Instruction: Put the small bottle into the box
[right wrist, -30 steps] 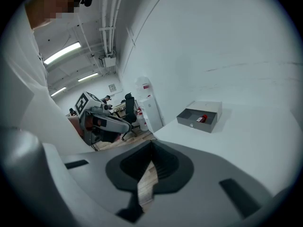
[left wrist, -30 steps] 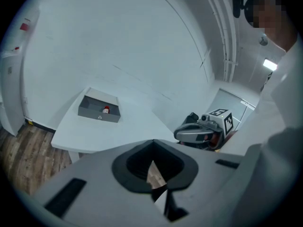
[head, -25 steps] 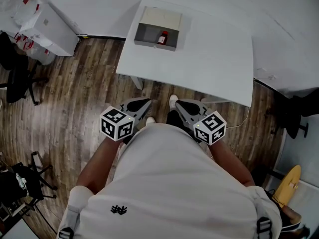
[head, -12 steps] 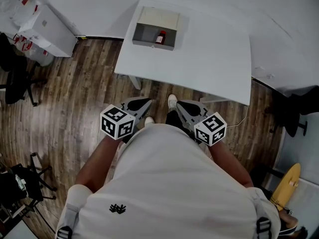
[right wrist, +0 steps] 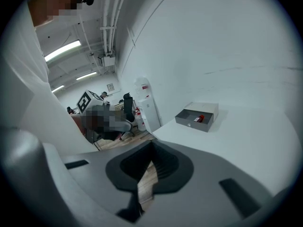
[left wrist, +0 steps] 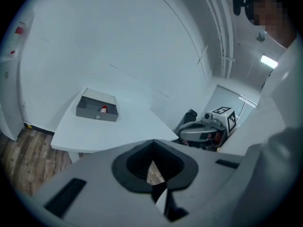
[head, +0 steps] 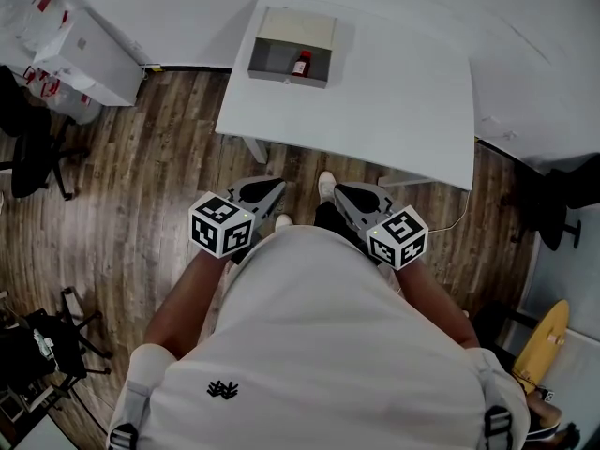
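A small bottle (head: pixel 301 64) with a red body and white cap lies inside the grey open box (head: pixel 272 68) at the far left corner of the white table (head: pixel 394 101). The same small bottle (left wrist: pixel 103 109) and box (left wrist: pixel 90 111) show in the left gripper view, and the bottle (right wrist: pixel 199 118) in its box (right wrist: pixel 189 122) in the right gripper view. My left gripper (head: pixel 265 192) is shut and holds nothing, held close to my body over the floor. Beside it my right gripper (head: pixel 358 197) is shut too, also holding nothing. Both are well short of the table.
White cabinets (head: pixel 84 50) stand at the left by the wall. A black office chair (head: pixel 33 148) is on the wooden floor at the left, another chair (head: pixel 553 214) at the right. My feet (head: pixel 325 187) are near the table's front edge.
The view has shifted slightly, so the table and box sit a little higher in the head view. Both grippers stay shut near my body.
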